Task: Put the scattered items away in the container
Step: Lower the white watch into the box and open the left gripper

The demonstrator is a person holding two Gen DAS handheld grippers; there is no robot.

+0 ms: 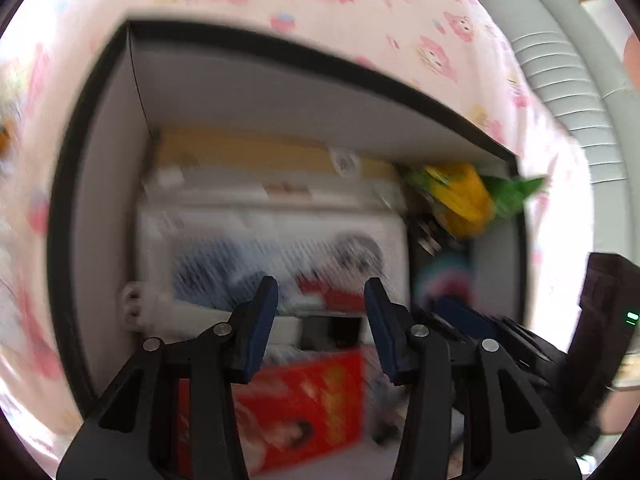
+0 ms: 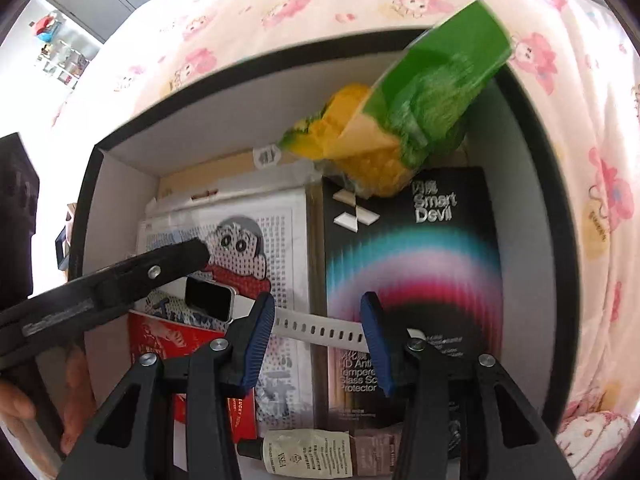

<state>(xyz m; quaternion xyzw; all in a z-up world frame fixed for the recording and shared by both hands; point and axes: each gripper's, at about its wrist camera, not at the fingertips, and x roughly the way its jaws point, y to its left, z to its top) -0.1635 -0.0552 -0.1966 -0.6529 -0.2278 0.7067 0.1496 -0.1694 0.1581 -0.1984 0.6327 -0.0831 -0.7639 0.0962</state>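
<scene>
Your right tongs point(image 2: 318, 322) and left tongs point(image 1: 320, 306) both hang spread and empty over the black-rimmed, white-walled cardboard box point(image 2: 120, 160) on the pink-printed bed sheet point(image 2: 280, 4), where a crinkly green-and-yellow snack bag point(image 2: 404, 120) lies tilted at 12 o'clock above the glossy black screen-protector carton point(image 2: 412, 248).

I hold my left hand-held gripper point(image 1: 320, 312) and my right hand-held gripper point(image 2: 318, 326) side by side, both pointing downward, jaws apart and gripping nothing.
</scene>
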